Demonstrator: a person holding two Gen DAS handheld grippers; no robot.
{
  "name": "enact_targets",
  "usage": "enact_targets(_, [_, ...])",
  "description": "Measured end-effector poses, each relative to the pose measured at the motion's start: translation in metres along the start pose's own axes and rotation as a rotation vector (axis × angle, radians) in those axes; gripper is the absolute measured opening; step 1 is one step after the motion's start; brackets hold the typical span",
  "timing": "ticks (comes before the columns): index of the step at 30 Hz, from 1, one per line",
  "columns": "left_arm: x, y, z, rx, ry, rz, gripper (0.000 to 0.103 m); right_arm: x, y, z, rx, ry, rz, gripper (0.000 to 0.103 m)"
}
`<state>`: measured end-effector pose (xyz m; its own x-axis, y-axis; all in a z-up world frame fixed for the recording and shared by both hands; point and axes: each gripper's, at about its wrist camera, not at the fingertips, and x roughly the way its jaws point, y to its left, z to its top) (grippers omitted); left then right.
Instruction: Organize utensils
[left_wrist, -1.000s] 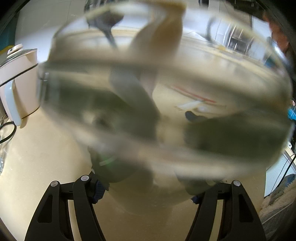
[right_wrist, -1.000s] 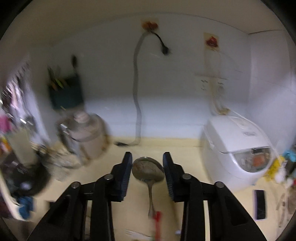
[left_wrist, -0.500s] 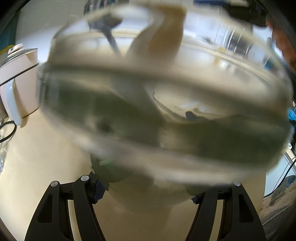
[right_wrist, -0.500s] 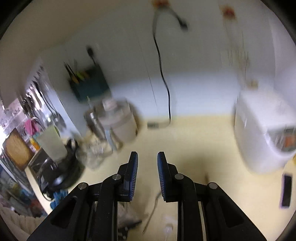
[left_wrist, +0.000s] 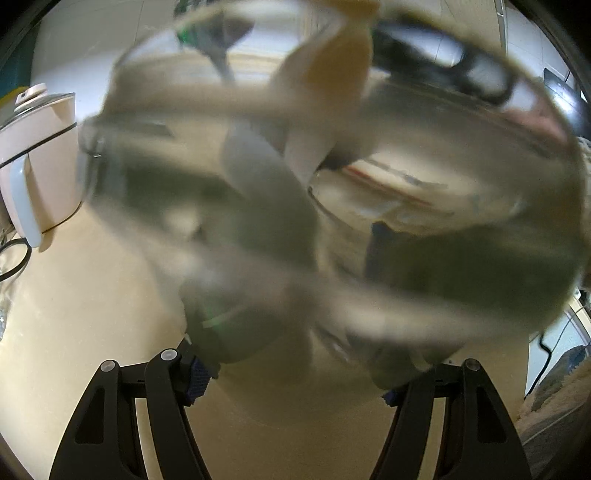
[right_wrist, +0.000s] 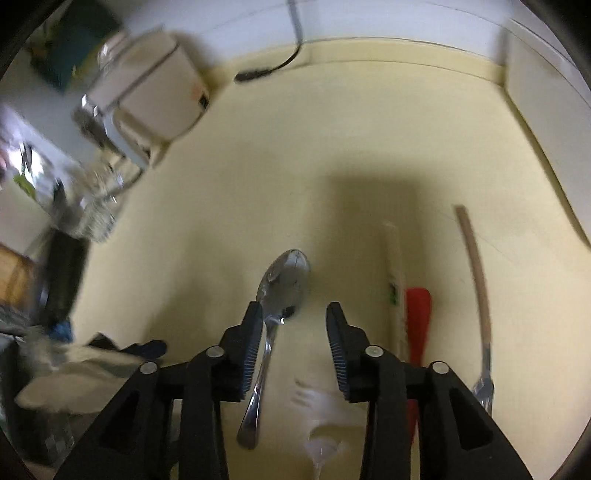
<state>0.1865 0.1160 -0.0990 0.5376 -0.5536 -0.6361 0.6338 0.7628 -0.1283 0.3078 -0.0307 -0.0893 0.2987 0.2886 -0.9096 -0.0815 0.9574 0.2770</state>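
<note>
Covering the frame is a cream bench (right_wrist: 258, 192) under a white wall, with a white appliance (right_wrist: 147, 92) at its far left corner. The right gripper (right_wrist: 293, 332) hangs over one metal spoon (right_wrist: 284, 284), jaws opening, touching nothing. Near the bench's right edge lie one red utensil (right_wrist: 417, 317) and one wooden-handled utensil (right_wrist: 476, 266). The left gripper (left_wrist: 295, 376) clamps one glass jar (left_wrist: 443, 258) holding utensils.
</note>
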Motion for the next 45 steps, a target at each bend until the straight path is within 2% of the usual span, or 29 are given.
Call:
enact_targets(4, [0.000, -0.003, 0.000, -0.004, -0.002, 0.002, 0.072, 0.026, 0.017, 0.007, -0.073, 0.048, -0.026, 0.050])
enact_targets(8, [0.000, -0.005, 0.001, -0.010, 0.000, -0.001, 0.072, 0.039, 0.018, 0.011, -0.120, 0.068, -0.123, 0.051])
enact_targets(10, [-0.003, 0.001, 0.002, -0.015, 0.001, -0.004, 0.073, 0.038, 0.017, 0.010, -0.132, 0.057, -0.116, 0.052])
enact_targets(13, [-0.003, 0.001, 0.003, -0.019, 0.002, -0.007, 0.073, 0.038, 0.013, 0.009, -0.128, 0.027, -0.112, 0.042])
enact_targets(16, [-0.002, 0.004, 0.005, -0.022, 0.003, -0.009, 0.073, 0.033, 0.002, 0.005, -0.075, 0.000, -0.063, 0.042])
enact_targets(19, [-0.001, 0.004, 0.005, -0.022, 0.003, -0.009, 0.073, 0.018, -0.007, 0.001, -0.019, -0.067, -0.033, 0.042])
enact_targets(24, [-0.002, 0.004, 0.005, -0.021, 0.003, -0.008, 0.073, -0.034, -0.004, -0.009, -0.019, -0.245, -0.045, 0.042])
enact_targets(32, [-0.002, 0.002, 0.005, -0.021, 0.003, -0.008, 0.073, -0.105, 0.017, -0.014, -0.126, -0.487, -0.204, 0.042])
enact_targets(34, [-0.002, 0.001, 0.005, -0.021, 0.003, -0.009, 0.073, -0.122, 0.014, -0.018, -0.141, -0.521, -0.219, 0.041])
enact_targets(37, [-0.002, 0.001, 0.005, -0.022, 0.003, -0.009, 0.073, -0.136, 0.021, -0.013, -0.153, -0.548, -0.215, 0.024])
enact_targets(41, [-0.002, 0.005, 0.004, -0.022, 0.003, -0.009, 0.073, -0.167, 0.026, -0.010, -0.174, -0.602, -0.196, 0.024])
enact_targets(45, [-0.002, 0.006, 0.004, -0.023, 0.003, -0.008, 0.073, -0.172, 0.015, -0.005, -0.129, -0.574, -0.149, 0.024])
